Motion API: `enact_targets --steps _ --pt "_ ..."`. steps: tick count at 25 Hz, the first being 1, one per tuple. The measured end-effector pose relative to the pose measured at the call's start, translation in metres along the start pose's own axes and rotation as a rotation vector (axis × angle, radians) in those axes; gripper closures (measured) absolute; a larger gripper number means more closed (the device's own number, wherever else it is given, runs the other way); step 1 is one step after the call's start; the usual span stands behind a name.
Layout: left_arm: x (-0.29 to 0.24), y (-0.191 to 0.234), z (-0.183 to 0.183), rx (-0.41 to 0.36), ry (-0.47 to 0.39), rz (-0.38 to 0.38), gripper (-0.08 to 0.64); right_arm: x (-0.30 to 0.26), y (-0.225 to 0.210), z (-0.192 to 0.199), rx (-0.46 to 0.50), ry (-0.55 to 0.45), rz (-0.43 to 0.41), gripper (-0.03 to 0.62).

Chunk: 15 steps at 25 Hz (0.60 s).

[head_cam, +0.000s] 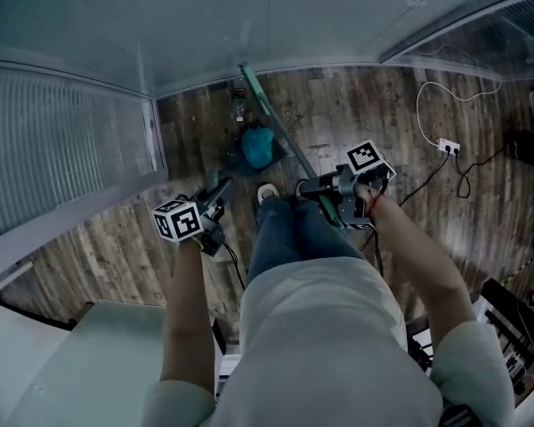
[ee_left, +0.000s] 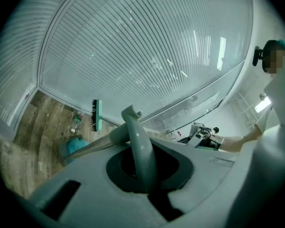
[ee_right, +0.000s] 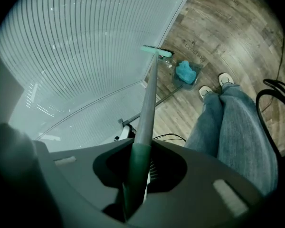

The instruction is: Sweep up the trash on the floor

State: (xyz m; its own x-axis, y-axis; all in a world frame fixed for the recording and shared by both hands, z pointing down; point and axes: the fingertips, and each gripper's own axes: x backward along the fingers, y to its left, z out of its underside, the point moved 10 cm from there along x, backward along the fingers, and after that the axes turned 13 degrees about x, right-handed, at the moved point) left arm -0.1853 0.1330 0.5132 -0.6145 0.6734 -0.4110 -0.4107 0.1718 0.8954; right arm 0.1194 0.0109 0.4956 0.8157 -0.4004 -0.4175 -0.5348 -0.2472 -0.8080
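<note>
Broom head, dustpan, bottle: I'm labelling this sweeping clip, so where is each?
broom head point(ee_left: 97, 114), left gripper view, teal back of the block.
dustpan point(ee_left: 64, 151), left gripper view, left wall.
bottle point(ee_left: 76, 121), left gripper view, clear body.

Left gripper point(head_cam: 219, 194) and right gripper point(head_cam: 306, 188) both clamped.

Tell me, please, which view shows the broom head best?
The left gripper view: the broom head shows side-on, bristles and all. The right gripper view shows only its teal back; the head view, just a dim sliver.
</note>
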Motion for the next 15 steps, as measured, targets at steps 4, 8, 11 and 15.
enact_targets --steps 4,8,11,15 --pt "0.01 0.001 -0.003 0.009 -0.035 -0.017 0.555 0.002 -0.001 -0.01 0.008 -0.008 0.006 0.535" --pt "0.023 0.004 -0.008 0.003 -0.056 -0.032 0.555 -0.005 -0.001 -0.017 0.0 -0.013 0.024 0.535" --pt "0.035 0.008 -0.015 0.008 -0.08 -0.04 0.555 -0.011 -0.001 -0.026 -0.003 -0.015 0.049 0.535" --pt "0.048 0.014 -0.021 0.018 -0.103 -0.043 0.555 -0.023 -0.003 -0.039 -0.013 -0.024 0.069 0.535"
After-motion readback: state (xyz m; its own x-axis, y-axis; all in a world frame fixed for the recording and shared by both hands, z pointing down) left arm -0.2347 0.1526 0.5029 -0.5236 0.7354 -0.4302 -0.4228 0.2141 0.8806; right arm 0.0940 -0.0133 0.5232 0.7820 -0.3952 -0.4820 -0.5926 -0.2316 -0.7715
